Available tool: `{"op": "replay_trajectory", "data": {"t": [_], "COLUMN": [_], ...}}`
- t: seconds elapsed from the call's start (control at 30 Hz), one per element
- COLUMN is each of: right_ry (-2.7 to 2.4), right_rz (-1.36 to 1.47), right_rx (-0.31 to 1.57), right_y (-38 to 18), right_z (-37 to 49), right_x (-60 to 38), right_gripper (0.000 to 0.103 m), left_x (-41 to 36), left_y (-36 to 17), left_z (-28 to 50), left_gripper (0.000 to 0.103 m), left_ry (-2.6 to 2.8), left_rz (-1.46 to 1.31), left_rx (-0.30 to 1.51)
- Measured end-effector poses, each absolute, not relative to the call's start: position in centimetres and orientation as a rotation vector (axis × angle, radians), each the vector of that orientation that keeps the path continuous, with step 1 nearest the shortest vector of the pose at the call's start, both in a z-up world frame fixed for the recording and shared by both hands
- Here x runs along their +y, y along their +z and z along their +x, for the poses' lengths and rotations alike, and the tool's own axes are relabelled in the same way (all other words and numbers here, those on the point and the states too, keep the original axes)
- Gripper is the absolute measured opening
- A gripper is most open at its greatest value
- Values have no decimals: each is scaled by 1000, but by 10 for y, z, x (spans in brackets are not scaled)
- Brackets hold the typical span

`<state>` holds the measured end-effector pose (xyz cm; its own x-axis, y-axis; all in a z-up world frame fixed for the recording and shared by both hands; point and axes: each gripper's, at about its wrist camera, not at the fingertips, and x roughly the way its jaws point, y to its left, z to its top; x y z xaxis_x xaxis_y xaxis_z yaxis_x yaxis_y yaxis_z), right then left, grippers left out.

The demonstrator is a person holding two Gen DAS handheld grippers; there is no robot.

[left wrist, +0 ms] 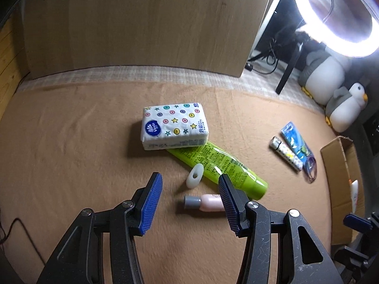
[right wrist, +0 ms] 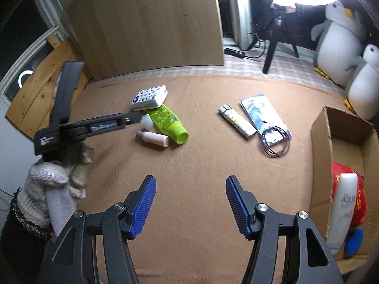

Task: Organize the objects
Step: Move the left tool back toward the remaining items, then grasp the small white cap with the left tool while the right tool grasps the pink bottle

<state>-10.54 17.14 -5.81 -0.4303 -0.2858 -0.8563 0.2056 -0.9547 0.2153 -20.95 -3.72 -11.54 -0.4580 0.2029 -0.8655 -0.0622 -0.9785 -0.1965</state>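
Note:
On the tan mat lie a star-patterned tissue pack (left wrist: pixel 174 125) (right wrist: pixel 149 98), a green tube (left wrist: pixel 220 165) (right wrist: pixel 169 124) partly under it, a white oval ring (left wrist: pixel 194 175) (right wrist: pixel 147 121) and a pink bottle (left wrist: pixel 206 202) (right wrist: pixel 154 138) with a grey cap. My left gripper (left wrist: pixel 189 177) (right wrist: pixel 135 118) is open and empty, its tips just above the ring and pink bottle. Further right lie a patterned tube (right wrist: pixel 236 120), a blue packet (right wrist: pixel 263 113) and dark hair ties (right wrist: pixel 276 142). My right gripper (right wrist: pixel 191 179) hangs open and empty over bare mat.
A cardboard box (right wrist: pixel 319 142) at the right holds a white bottle (right wrist: pixel 343 208), a red packet (right wrist: pixel 355 189) and a blue disc (right wrist: pixel 354 239). A wooden panel (right wrist: pixel 146 23) stands behind the mat. Plush penguins (right wrist: pixel 338 30), a tripod (right wrist: pixel 272 45) and a ring light (left wrist: pixel 331 14) crowd the far right.

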Motion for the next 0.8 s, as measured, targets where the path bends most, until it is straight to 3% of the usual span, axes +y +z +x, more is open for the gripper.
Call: {"op": "replay_trajectory", "data": {"t": [0.17,0.43,0.5,0.57,0.8], "right_ry": [-2423,-2401,-2392,-2385,-2292], "right_rz": [1491,1520,1527,1529,1533], "right_rx": [-97,-99,-96,-89,-96], "right_y": [-62,-70,-72,-74,-81], "right_z": [-115,-127,-131,-135,-160], "right_x": [164,159,156,154,136], "right_gripper": [57,57,57,57,57], "left_x": [-31,-30,-30,-33,-49], "left_y": [-131,-147,-148,-147,-148], "left_z": [-221,-228,-229,-228,-221], "left_gripper": [52,28,16,11,9], "left_ry": [2512,2497,2499,2509,2539], "left_rz": [-1567,-1587,-1577,-1567,-1571], "left_rx": [-190,-191,-198,-205,-233]}}
